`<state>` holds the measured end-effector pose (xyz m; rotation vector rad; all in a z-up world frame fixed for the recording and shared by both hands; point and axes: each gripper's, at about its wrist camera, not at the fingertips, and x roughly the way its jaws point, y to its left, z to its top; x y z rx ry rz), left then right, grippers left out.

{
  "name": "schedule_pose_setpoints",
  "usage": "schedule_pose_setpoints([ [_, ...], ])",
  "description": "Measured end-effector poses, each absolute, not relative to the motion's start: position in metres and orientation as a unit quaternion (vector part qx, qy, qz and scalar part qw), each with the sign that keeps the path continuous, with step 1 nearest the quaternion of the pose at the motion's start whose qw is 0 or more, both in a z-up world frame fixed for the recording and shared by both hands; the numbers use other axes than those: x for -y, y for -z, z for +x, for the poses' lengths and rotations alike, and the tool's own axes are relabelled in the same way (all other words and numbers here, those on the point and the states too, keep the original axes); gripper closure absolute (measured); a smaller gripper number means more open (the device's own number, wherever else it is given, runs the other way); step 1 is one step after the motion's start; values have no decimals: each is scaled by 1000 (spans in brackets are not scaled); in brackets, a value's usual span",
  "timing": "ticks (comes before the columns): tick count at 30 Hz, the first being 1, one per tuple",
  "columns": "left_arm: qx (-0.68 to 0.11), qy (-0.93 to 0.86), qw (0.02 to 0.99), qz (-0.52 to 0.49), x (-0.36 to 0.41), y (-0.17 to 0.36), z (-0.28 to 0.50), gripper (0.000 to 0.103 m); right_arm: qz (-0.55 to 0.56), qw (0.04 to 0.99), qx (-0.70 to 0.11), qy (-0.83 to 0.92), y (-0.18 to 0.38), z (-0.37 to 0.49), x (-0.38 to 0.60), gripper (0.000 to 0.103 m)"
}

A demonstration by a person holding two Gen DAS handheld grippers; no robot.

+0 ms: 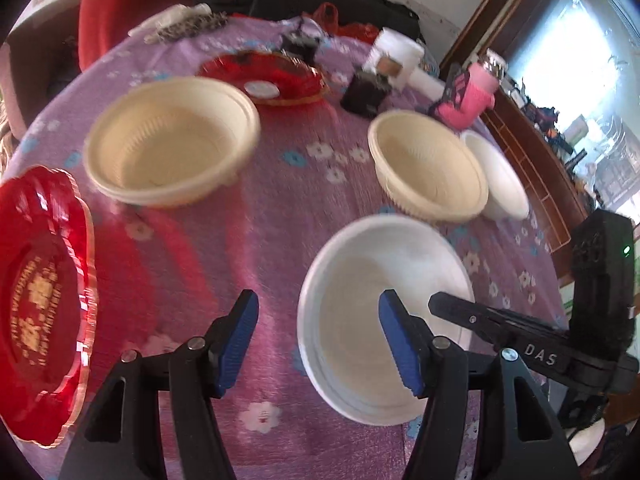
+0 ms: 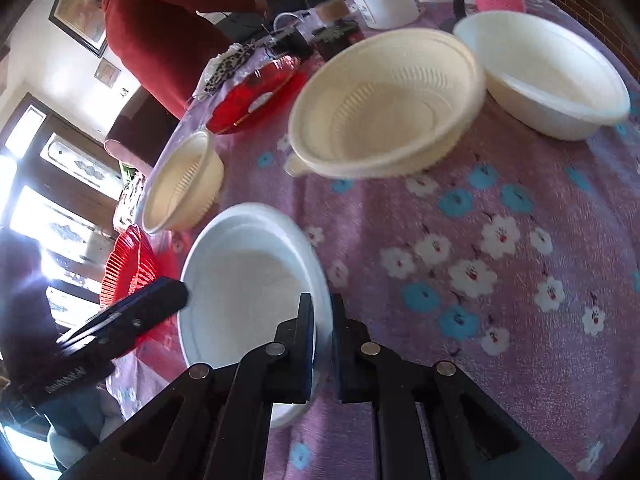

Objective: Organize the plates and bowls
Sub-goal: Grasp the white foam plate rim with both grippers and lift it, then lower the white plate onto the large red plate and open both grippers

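Observation:
My right gripper (image 2: 323,336) is shut on the rim of a white bowl (image 2: 248,296), seen near me in the left wrist view (image 1: 376,320); the gripper itself shows there at the right (image 1: 500,320). My left gripper (image 1: 316,340) is open and empty, its right finger over that bowl's near rim. A cream bowl (image 1: 172,148) sits at the far left, a second cream bowl (image 1: 428,168) at the right, with another white bowl (image 1: 500,180) behind it. A red plate (image 1: 36,300) lies at the left edge, another red plate (image 1: 272,76) at the back.
The table (image 2: 500,208) has a purple flowered cloth. At its far side stand a white tub (image 1: 396,56), a pink object (image 1: 468,96) and dark boxes (image 1: 366,92). A person in red (image 2: 160,28) stands beyond the table. A wooden cabinet (image 1: 532,152) is at the right.

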<state>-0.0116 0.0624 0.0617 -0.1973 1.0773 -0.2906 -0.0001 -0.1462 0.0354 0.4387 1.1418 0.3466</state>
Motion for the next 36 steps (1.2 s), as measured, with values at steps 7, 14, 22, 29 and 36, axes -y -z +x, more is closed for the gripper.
schedule_pose_setpoints([
  [7, -523, 149, 833, -100, -50, -41, -6, 48, 209, 810, -525, -158, -30, -10, 151, 91],
  [14, -518, 153, 837, -87, -43, -41, -8, 84, 197, 824, -511, -145, -39, -21, 148, 77],
  [22, -471, 150, 862, -117, -75, -81, -35, 90, 167, 851, -474, -153, -80, -43, 128, 82],
  [29, -404, 81, 900, -142, -159, -133, -63, 89, 130, 854, -451, -224, -125, -39, 44, 82],
  [36, -394, -2, 904, -165, -255, -135, -74, 89, 68, 842, -458, -276, -129, -25, -76, 82],
])
